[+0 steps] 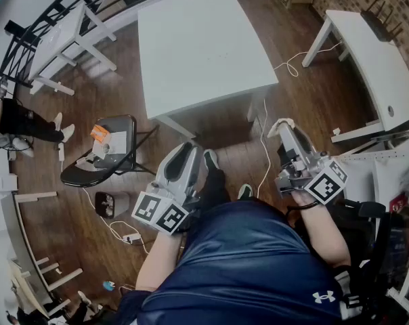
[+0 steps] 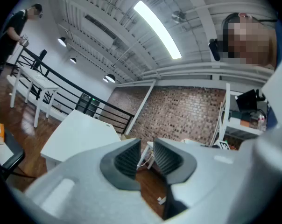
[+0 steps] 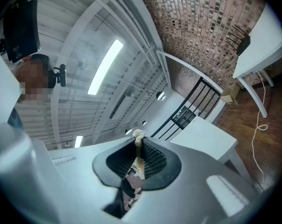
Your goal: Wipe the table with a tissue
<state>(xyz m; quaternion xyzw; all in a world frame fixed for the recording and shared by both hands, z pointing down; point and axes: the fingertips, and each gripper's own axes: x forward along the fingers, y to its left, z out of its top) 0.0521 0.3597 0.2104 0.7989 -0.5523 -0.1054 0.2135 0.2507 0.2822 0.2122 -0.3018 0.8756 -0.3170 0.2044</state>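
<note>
The white table (image 1: 204, 46) stands ahead of me on the wooden floor, and both grippers are held in the air short of its near edge. My right gripper (image 1: 286, 128) is shut on a small crumpled white tissue (image 1: 280, 124). In the right gripper view the tissue (image 3: 138, 146) is pinched between the ribbed pads and pokes out above them. My left gripper (image 1: 189, 149) hangs lower left of the table corner. In the left gripper view (image 2: 146, 155) its jaws stand slightly apart with nothing between them. The table (image 2: 80, 132) shows beyond them.
A black folding chair (image 1: 126, 131) with small items on it stands to the left. A second white table (image 1: 377, 59) is at the right and a white bench (image 1: 62, 32) at the far left. A white cable (image 1: 264, 141) trails over the floor. A person (image 1: 15, 124) stands at the far left.
</note>
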